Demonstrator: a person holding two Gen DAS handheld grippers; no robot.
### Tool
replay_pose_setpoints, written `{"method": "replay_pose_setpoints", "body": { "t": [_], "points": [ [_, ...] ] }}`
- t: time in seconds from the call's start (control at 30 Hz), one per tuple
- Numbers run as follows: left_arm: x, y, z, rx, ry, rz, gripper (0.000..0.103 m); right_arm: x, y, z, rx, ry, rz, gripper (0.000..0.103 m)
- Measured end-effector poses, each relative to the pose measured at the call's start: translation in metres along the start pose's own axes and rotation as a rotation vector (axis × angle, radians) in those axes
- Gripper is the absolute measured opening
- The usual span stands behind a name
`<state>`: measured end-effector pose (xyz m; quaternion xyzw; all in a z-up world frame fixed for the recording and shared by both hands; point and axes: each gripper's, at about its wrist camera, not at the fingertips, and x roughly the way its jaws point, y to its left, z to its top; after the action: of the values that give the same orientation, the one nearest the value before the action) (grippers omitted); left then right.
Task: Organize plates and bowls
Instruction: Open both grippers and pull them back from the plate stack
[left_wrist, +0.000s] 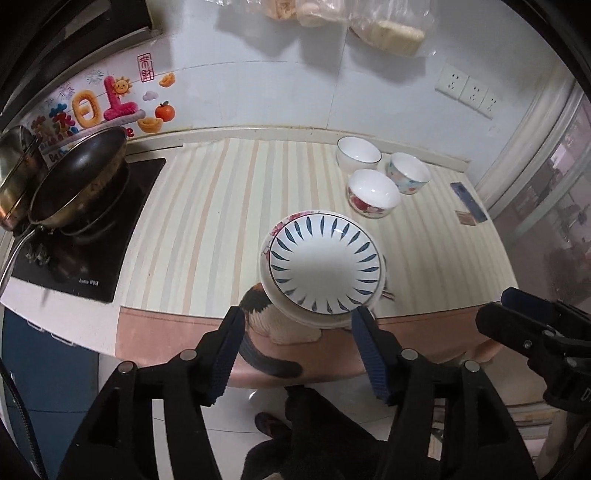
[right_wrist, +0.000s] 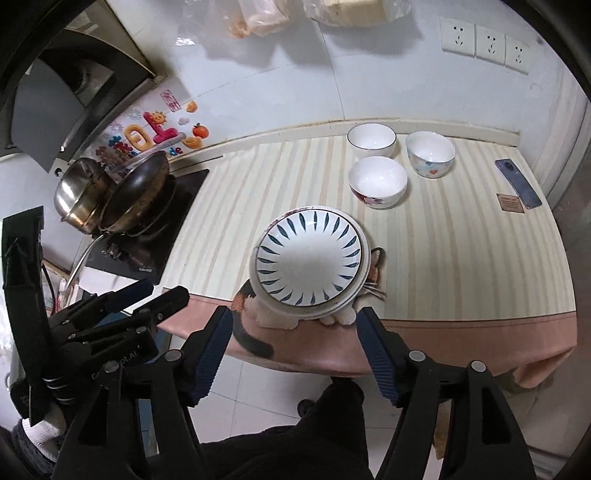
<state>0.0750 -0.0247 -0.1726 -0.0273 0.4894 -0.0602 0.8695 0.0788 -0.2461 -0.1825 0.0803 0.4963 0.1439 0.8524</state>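
Both grippers, left gripper (left_wrist: 297, 323) and right gripper (right_wrist: 293, 325), gape empty above apparently stacked plates (left_wrist: 325, 266).

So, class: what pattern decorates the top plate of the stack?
The top plate is white with dark blue leaf-like strokes radiating round its rim; the right wrist view shows it best.
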Motion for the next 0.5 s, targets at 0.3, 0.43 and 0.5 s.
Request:
{"method": "replay_pose_setpoints", "body": {
  "t": [0.3,0.43,0.5],
  "points": [
    [-0.013,-0.009,0.0,-0.027,-0.023,0.032,0.058,-0.016,-0.005,-0.005,-0.01,-0.003,0.033,0.078],
    [0.001,-0.014,0.017,-0.048,-0.023,0.057,0.058,0.005,-0.032,0.014,0.017,0.018,0.06,0.078],
    [0.015,-0.019,0.032,-0.067,-0.011,0.062,0.058,0.018,-0.048,0.026,0.044,0.033,0.075,0.078]
  ]
}}
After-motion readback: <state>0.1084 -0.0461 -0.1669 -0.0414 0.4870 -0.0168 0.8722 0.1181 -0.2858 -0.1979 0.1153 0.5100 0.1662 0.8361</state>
